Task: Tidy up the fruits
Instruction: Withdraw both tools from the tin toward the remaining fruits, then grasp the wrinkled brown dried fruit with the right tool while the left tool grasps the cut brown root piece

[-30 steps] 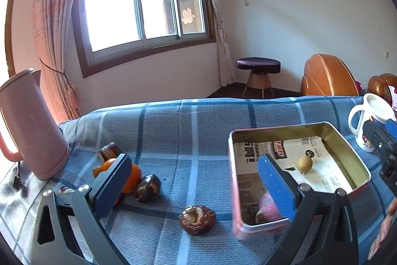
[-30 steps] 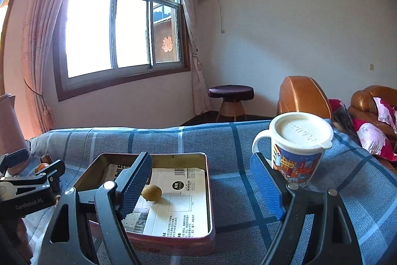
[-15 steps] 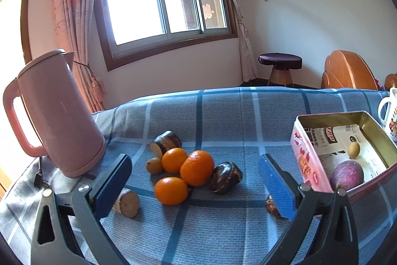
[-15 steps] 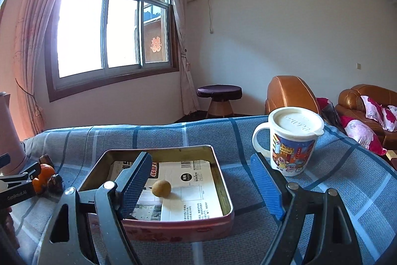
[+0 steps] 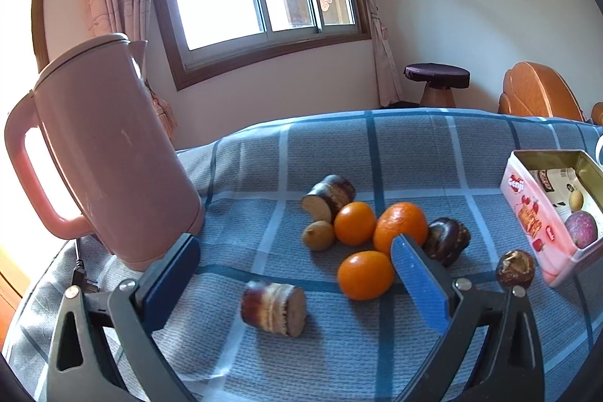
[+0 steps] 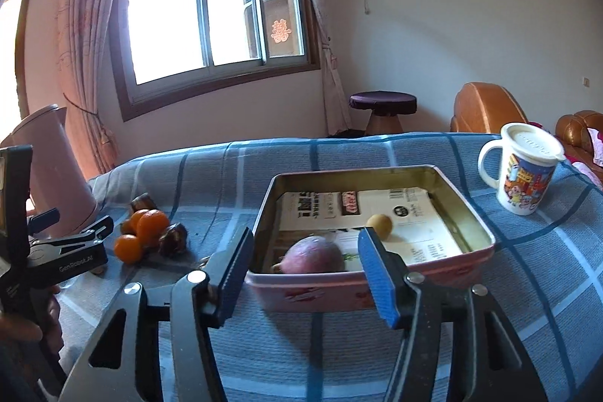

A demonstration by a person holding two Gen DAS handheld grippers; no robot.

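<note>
While three oranges (image 5: pixel 400 229) cluster on the blue plaid cloth (image 5: pixel 339 153) beside two cut cane pieces (image 5: pixel 273 303), a small tan fruit (image 5: pixel 319 235) and what may be two dark passion fruits (image 5: pixel 447 240), the tin (image 6: pixel 467 213) holds a purple fruit (image 6: pixel 314 256) and a yellow one (image 6: pixel 380 224). Left gripper (image 5: pixel 296 274) hangs wide, empty. Right gripper (image 6: pixel 305 270), jaws just narrowed, grips nothing. A pink kettle (image 5: pixel 113 153) and a lidded mug (image 6: pixel 522 172) flank them.

a pink kettle (image 5: pixel 109 153) stands far left on the blue checked cloth (image 5: pixel 331 345); a lidded cartoon mug (image 6: pixel 522 172) stands far right.
</note>
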